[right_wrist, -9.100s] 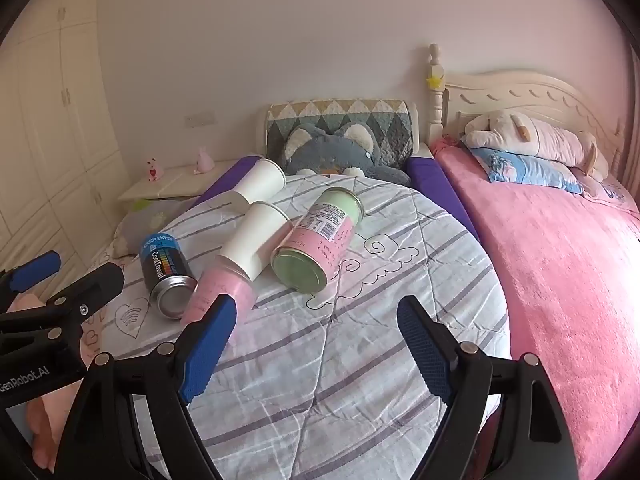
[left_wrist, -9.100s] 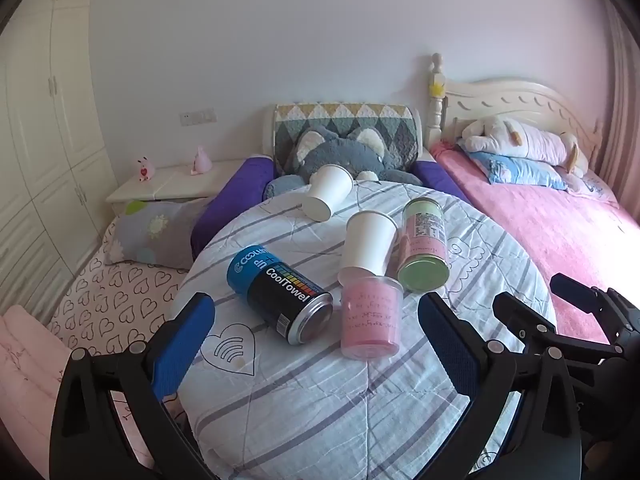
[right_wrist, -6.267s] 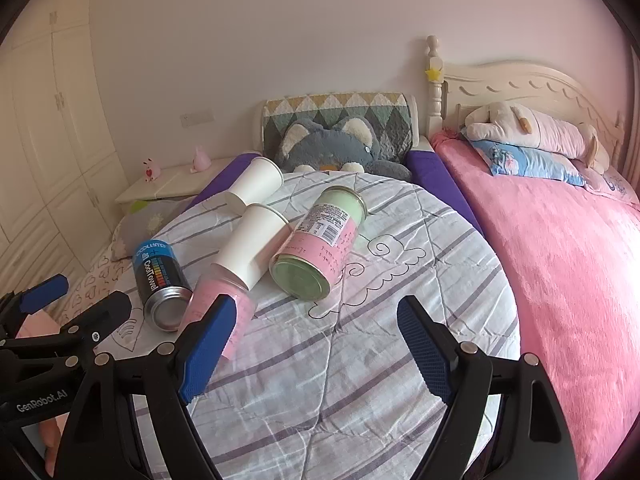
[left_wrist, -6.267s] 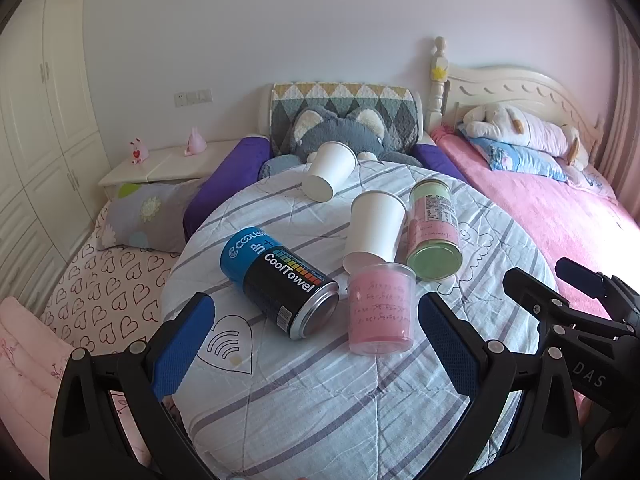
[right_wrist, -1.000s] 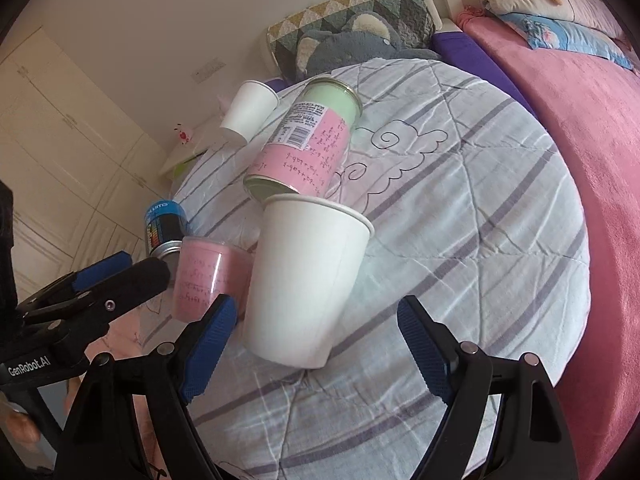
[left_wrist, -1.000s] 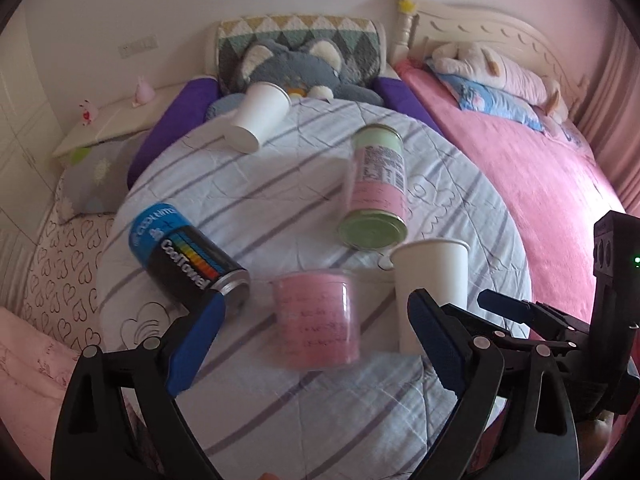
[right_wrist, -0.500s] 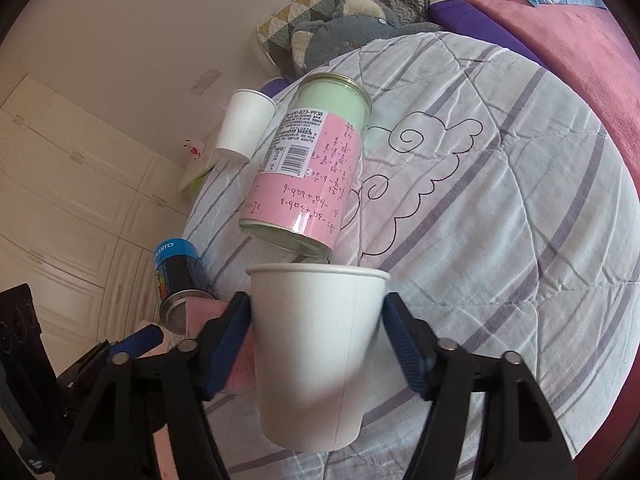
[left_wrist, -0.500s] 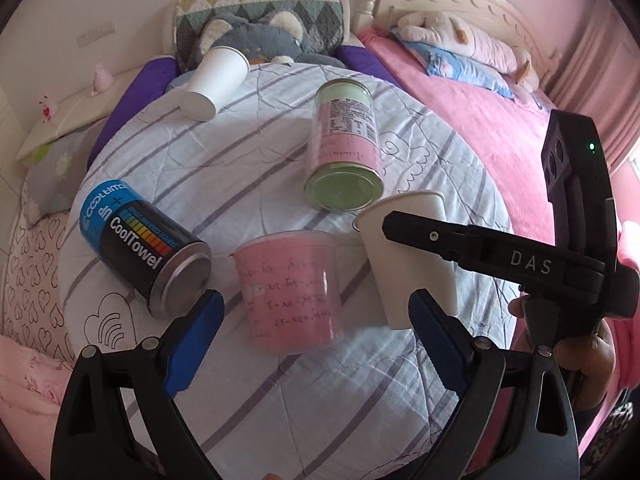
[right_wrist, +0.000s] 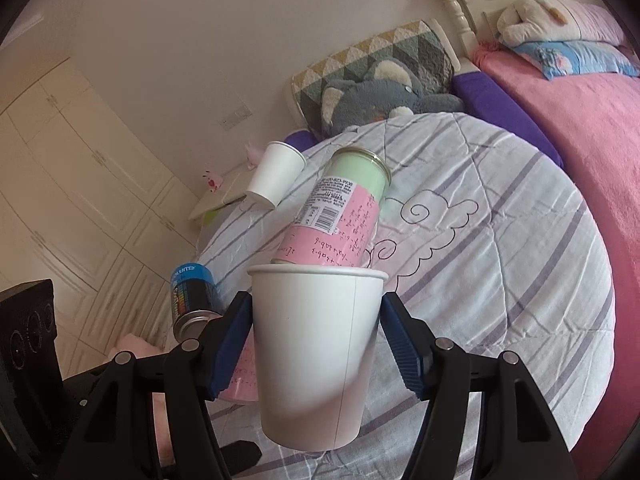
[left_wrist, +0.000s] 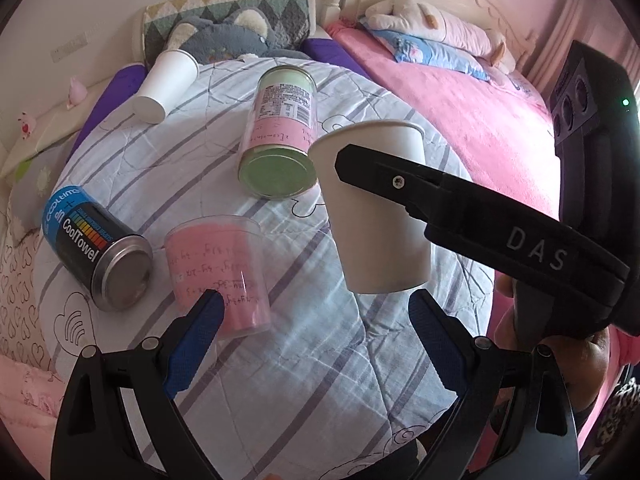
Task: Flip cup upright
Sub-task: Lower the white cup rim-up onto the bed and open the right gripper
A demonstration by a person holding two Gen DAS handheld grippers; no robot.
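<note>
My right gripper (right_wrist: 316, 344) is shut on a white paper cup (right_wrist: 316, 360) and holds it mouth up, lifted above the round striped table (right_wrist: 500, 280). In the left wrist view the same cup (left_wrist: 376, 248) hangs above the table with the right gripper's black finger (left_wrist: 400, 180) across it. My left gripper (left_wrist: 316, 332) is open and empty, low over the table's near side. A second white paper cup (left_wrist: 166, 80) lies on its side at the far left edge; it also shows in the right wrist view (right_wrist: 276, 178).
A pink and green can (left_wrist: 282, 148) lies on its side mid-table. A blue and black CoolTowel can (left_wrist: 94, 248) lies at the left. A clear pink cup (left_wrist: 220, 272) lies near my left gripper. A pink bed (left_wrist: 460, 92) is at the right, cushions behind.
My right gripper closed on the white cup that stood on the table and lifted it upright off the surface. My left gripper drew closer over the table.
</note>
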